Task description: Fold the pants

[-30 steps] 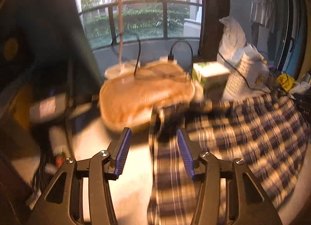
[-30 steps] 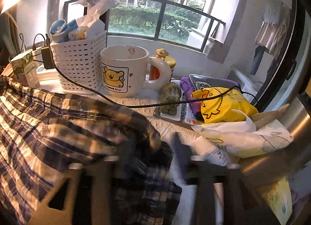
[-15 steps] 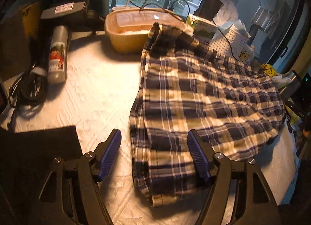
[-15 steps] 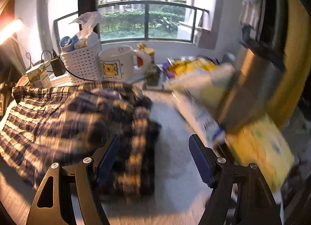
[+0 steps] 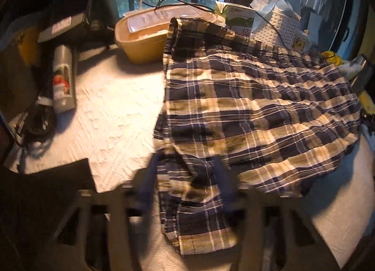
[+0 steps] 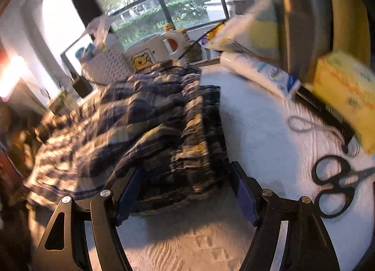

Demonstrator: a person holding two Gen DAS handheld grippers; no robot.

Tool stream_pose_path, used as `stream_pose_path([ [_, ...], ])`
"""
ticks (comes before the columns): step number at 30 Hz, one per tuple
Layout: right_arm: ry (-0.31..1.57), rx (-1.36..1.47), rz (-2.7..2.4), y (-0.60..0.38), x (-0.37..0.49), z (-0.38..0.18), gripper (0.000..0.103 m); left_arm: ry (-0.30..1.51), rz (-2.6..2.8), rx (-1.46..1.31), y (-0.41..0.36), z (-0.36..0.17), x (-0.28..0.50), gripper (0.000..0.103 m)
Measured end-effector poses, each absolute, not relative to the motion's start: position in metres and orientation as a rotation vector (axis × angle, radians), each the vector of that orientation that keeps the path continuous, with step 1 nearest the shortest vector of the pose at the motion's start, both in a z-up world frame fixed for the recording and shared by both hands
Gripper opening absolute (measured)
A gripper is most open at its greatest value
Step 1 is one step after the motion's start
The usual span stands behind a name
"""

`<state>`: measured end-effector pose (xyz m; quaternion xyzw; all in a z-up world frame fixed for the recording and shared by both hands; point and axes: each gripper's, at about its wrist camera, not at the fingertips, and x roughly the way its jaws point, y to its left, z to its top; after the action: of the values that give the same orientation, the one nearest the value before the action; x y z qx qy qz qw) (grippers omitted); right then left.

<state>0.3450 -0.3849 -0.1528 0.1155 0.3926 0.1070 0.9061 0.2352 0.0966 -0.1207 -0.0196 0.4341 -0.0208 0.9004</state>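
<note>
The plaid pants (image 5: 253, 111) are spread across the white-covered counter (image 5: 112, 116), with one end draped against a tan container (image 5: 143, 43) at the back and a leg end lying nearest the left camera. One lengthwise fold may already be made, though this cannot be confirmed; the crosswise folds are judged to be left. The left tongs (image 5: 185, 184) are seen blurred, partly open, with the near leg fabric bunched between the jaws; whether the cloth is gripped cannot be told. The right tongs (image 6: 185, 191) are held wide open, straddling the gathered waistband end of the pants (image 6: 164, 130), with nothing clamped. Scissors (image 6: 335, 189) lie on the counter to the right, apart from the cloth.
</note>
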Motion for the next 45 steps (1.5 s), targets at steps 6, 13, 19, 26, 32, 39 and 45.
stream_pose_path([
  [6, 0.784, 0.166, 0.245, -0.373, 0.339, -0.144, 0.029, 0.912, -0.069, -0.047, 0.095, -0.11, 0.225, 0.005],
  [13, 0.713, 0.034, 0.22, -0.392, 0.318, -0.108, 0.028, 0.885, -0.096, -0.033, 0.086, -0.081, 0.187, 0.001],
  [19, 0.695, -0.049, 0.205, -0.431, 0.305, -0.079, 0.028, 0.879, -0.042, -0.022, 0.091, -0.077, 0.173, 0.0],
  [26, 0.758, -0.072, 0.152, -0.446, 0.3, -0.104, 0.072, 0.896, -0.268, -0.054, 0.047, -0.078, 0.164, 0.045],
  [32, 0.674, -0.007, 0.17, -0.444, 0.268, -0.101, 0.072, 0.908, -0.347, 0.124, -0.01, -0.101, 0.148, 0.073],
  [39, 0.691, -0.061, 0.345, -0.387, 0.242, -0.116, 0.072, 0.926, -0.21, 0.141, -0.008, -0.12, 0.18, 0.053],
  [45, 0.697, -0.155, 0.527, -0.307, 0.225, -0.13, 0.071, 0.88, -0.217, 0.068, 0.011, -0.102, 0.2, 0.013],
])
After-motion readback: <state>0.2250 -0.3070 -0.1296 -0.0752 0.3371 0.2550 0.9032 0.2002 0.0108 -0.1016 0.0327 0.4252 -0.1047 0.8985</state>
